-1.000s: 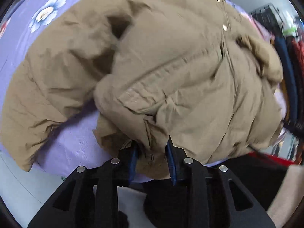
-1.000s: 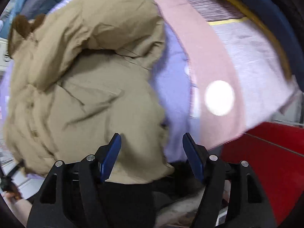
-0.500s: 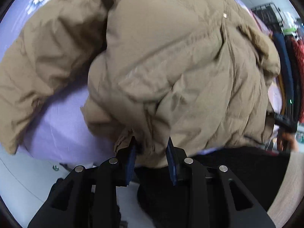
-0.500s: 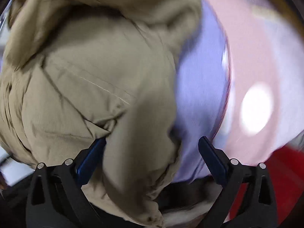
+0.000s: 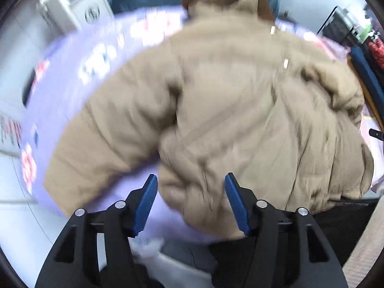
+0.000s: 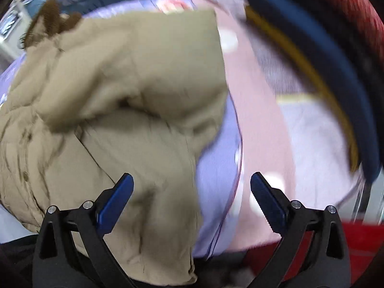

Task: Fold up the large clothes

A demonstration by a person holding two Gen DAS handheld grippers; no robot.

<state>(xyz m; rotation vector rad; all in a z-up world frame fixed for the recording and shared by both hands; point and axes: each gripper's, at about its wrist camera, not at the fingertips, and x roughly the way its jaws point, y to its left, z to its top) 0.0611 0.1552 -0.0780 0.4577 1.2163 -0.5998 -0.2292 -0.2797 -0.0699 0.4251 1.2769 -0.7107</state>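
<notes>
A tan puffer jacket (image 5: pixel 240 110) with a brown fur collar lies spread on a lilac flowered bed sheet (image 5: pixel 79 72). My left gripper (image 5: pixel 190 201) is open; the jacket's near hem sits between its blue pads without being clamped. The jacket also fills the left of the right wrist view (image 6: pixel 120 120), one sleeve folded across the body. My right gripper (image 6: pixel 190 204) is open wide above the jacket's near right edge, holding nothing. Both views are motion-blurred.
A pink dotted blanket (image 6: pixel 259 120) lies right of the jacket. A dark blue and yellow rim (image 6: pixel 324 72) and red fabric (image 6: pixel 360 244) lie further right. A white cabinet (image 5: pixel 69 2) stands beyond the bed. Dark clothing lies at the near edge.
My left gripper has opened and let go of the jacket hem, then pulled back. My right gripper stayed open and drew back a little. The jacket settled on the bed.
</notes>
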